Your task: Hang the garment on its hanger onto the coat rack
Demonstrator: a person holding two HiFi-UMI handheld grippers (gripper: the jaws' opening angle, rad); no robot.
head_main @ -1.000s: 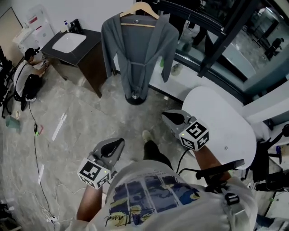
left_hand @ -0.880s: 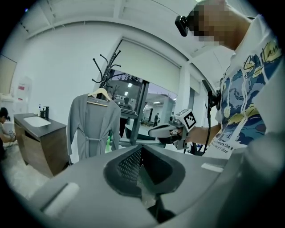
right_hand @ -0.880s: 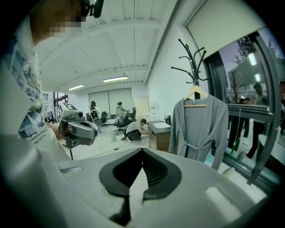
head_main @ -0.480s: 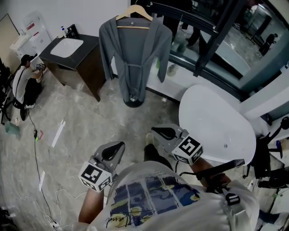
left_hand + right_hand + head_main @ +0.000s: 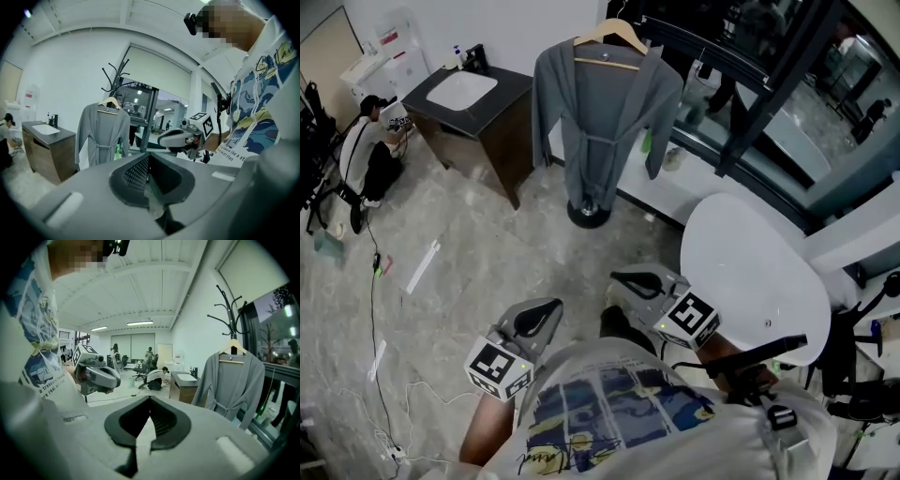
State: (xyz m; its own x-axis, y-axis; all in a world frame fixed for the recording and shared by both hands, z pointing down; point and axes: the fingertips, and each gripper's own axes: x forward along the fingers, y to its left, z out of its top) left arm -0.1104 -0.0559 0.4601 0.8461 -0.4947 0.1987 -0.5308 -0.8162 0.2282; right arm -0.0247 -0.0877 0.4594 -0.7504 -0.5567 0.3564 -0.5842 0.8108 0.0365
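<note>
On the coat rack (image 5: 589, 214), the grey garment (image 5: 605, 112) on its hanger (image 5: 617, 39), well apart from the rack we hold left claw (image 5: 546, 307) and right claw (image 5: 624, 277), both closed, empty.

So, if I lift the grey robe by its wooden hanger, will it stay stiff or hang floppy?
Probably floppy: the robe drapes in soft folds, sleeves dangling. The wooden hanger looks rigid, so it should keep the shoulders spread. Hanging freely, it may swing.
</note>
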